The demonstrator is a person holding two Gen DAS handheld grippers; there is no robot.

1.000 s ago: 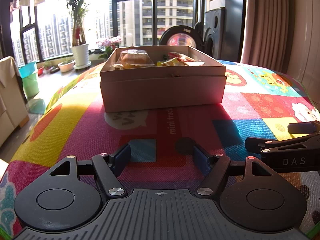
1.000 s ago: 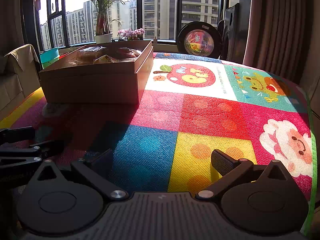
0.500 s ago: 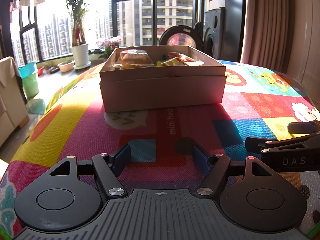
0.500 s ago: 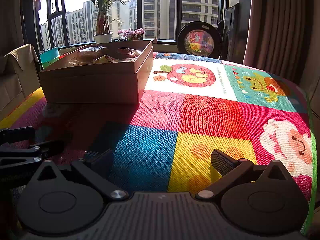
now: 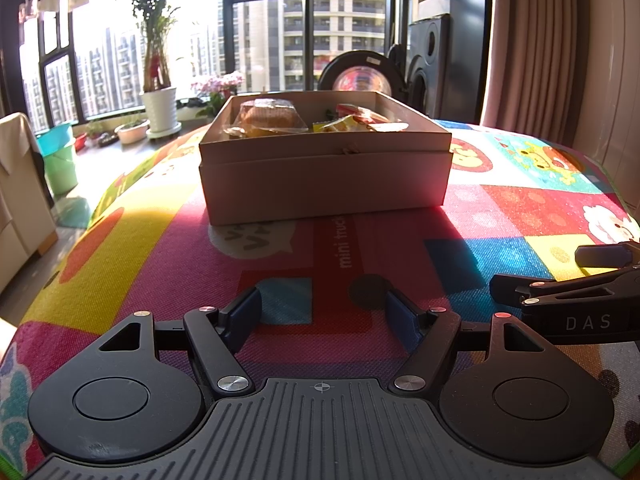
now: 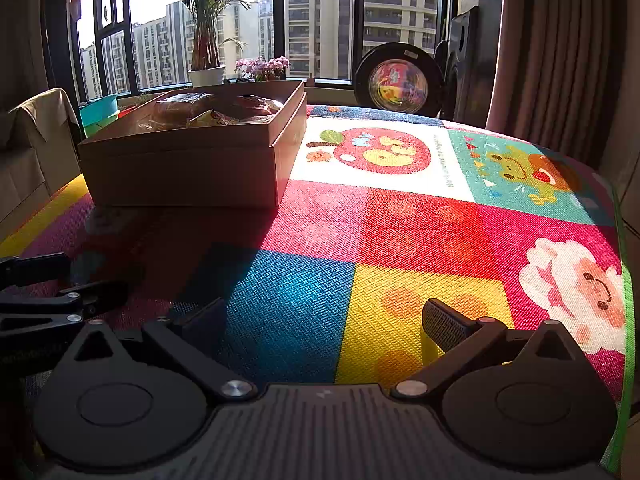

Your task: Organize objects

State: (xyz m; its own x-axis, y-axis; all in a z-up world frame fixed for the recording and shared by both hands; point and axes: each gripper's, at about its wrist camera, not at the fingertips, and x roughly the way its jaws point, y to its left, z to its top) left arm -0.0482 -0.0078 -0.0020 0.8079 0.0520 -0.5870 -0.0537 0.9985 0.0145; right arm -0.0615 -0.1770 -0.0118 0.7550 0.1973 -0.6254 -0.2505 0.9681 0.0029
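Two claws idle | my left gripper and right gripper gape empty, low over the patchwork play mat | shallow brown cardboard box upper centre, snack packets seemingly gathered inside

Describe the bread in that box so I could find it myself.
On the colourful play mat stands an open cardboard box. Inside, at its left end, lies the bread: a golden-brown bun in clear wrap, unlike the red and yellow snack packets beside it.
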